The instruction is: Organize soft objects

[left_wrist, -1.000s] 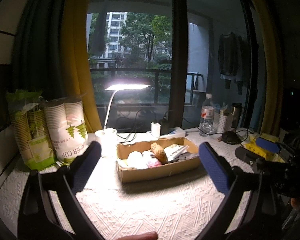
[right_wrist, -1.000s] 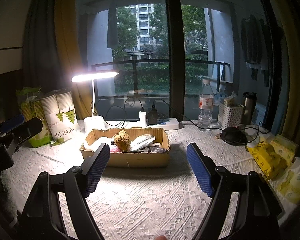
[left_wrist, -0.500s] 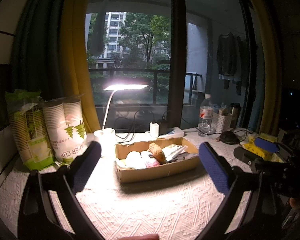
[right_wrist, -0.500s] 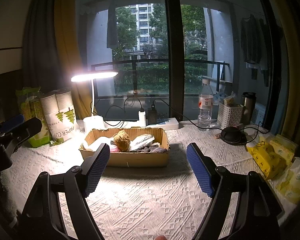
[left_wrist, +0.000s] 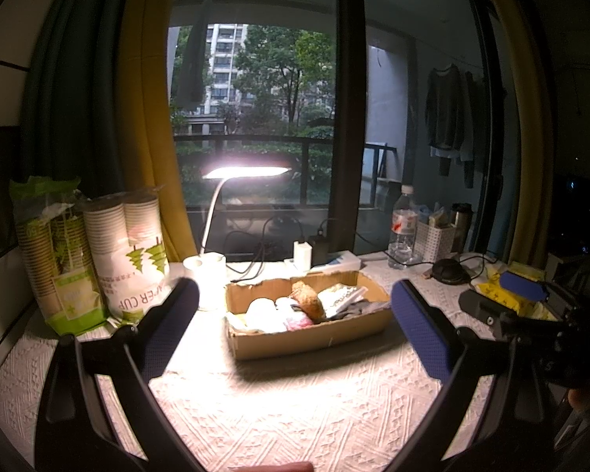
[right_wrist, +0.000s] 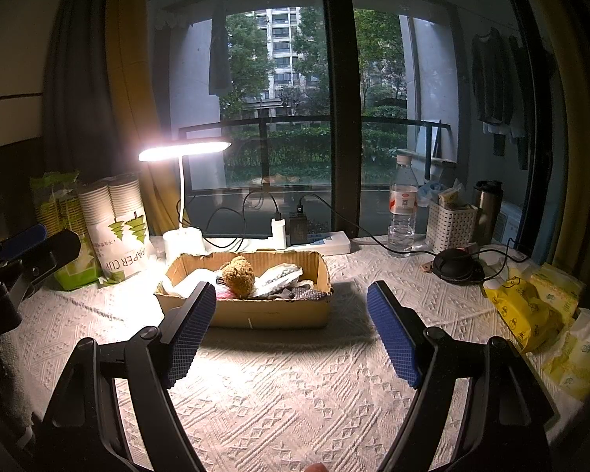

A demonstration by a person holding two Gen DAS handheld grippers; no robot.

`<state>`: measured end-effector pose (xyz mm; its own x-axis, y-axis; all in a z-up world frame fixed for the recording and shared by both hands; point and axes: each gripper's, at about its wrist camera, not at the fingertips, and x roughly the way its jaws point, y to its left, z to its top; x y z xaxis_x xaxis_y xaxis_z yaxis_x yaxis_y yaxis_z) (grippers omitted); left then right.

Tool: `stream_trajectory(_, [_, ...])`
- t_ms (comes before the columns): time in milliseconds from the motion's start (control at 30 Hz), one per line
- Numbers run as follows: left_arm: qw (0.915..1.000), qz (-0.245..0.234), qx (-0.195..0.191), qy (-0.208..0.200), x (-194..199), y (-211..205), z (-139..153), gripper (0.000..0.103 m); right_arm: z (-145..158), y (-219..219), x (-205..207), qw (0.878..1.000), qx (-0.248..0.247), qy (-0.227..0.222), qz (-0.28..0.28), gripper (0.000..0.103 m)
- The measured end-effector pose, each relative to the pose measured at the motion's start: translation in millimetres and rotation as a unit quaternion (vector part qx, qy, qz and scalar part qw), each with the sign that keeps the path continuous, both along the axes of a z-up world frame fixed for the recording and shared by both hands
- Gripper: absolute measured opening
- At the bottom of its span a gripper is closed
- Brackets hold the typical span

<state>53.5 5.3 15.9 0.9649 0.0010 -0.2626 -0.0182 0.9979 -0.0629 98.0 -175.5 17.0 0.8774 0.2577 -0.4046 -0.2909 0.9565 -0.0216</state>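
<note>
Sitting mid-table on the white textured cloth (right_wrist: 279, 385), a cardboard box (right_wrist: 271, 310) holds the soft objects: brown fuzzy ball (right_wrist: 238, 275), white and pink items (left_wrist: 279, 314), grey fabric (right_wrist: 306, 294) w/ a patterned packet. Left gripper (left_wrist: 295, 328) and right gripper (right_wrist: 293, 336) both hover short of the box, jaws spread wide, nothing between them. Desk lamp (right_wrist: 185, 149) glows behind the box; paper cup sleeves (left_wrist: 133, 251) stand to the left.

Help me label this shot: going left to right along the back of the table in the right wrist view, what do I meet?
Paper cup packs → desk lamp → water bottle → white basket → steel flask.
</note>
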Motion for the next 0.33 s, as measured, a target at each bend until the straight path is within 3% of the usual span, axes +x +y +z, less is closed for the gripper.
stream_trajectory(333, [0.9997,-0.015,-0.012,0.014,7.1,-2.1,-4.4,0.099,-3.5,-6.0,1.4,1.0,-0.001,0.005,0.001,0.082])
